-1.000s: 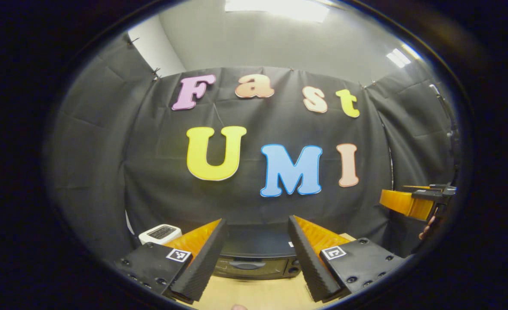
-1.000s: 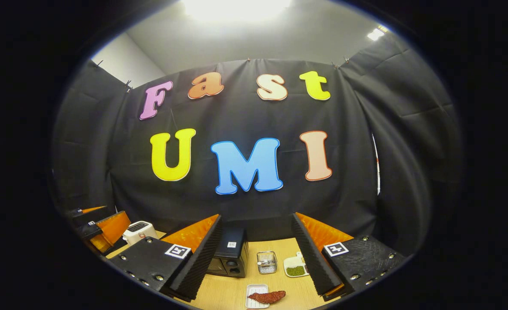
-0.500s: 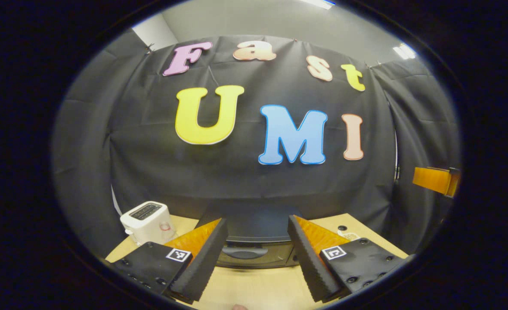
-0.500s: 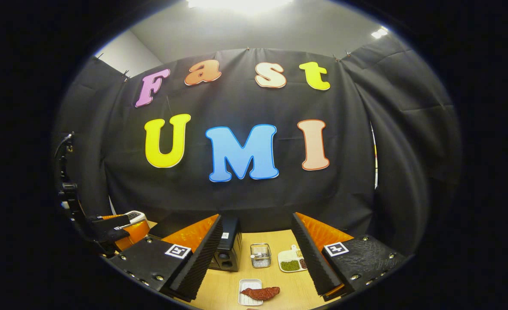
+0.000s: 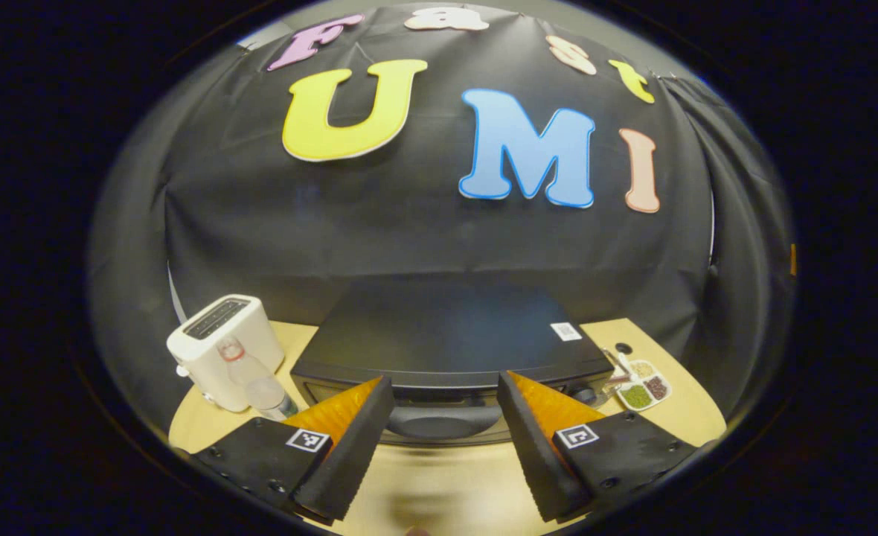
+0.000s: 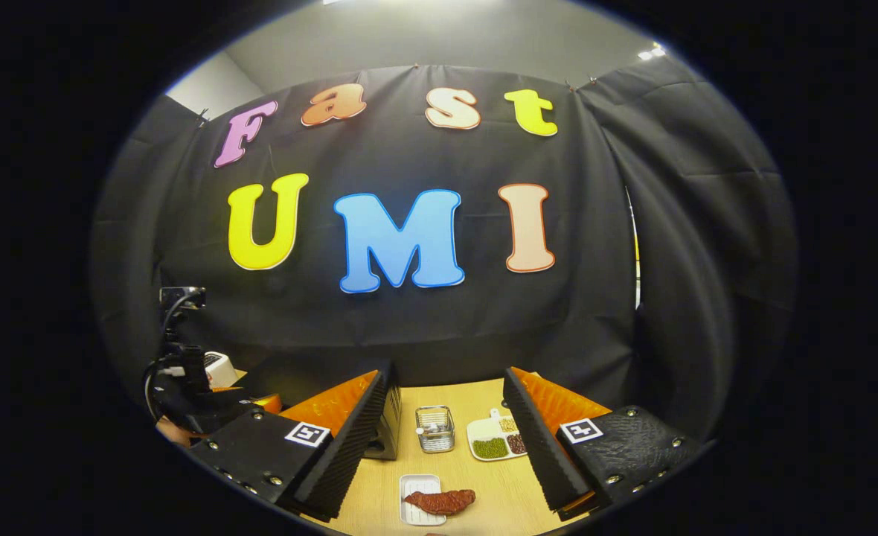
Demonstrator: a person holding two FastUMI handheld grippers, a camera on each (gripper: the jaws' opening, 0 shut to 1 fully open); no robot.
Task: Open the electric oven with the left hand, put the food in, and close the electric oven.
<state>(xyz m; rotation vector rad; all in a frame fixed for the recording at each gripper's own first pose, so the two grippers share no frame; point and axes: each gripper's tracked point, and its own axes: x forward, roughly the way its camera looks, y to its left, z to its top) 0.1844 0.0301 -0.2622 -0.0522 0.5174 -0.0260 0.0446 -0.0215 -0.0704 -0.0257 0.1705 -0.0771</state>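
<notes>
Facing closed oven (image 5: 439, 350) | both grippers (image 5: 439, 447) (image 6: 443, 447) agape, empty | toaster (image 5: 219, 346), bottle (image 5: 257, 380) left | food (image 6: 439, 500) on tray (image 6: 417, 487)

Hidden, cropped or blurred parts

In the left gripper view the electric oven (image 5: 446, 335) has its door mostly behind the gripper's 2 fingers, its knobs too dark to tell; the counter (image 5: 439, 491) below is blurred. In the right gripper view a finger covers most of the oven, and the small basket's (image 6: 435, 428) contents are too small to tell.
</notes>
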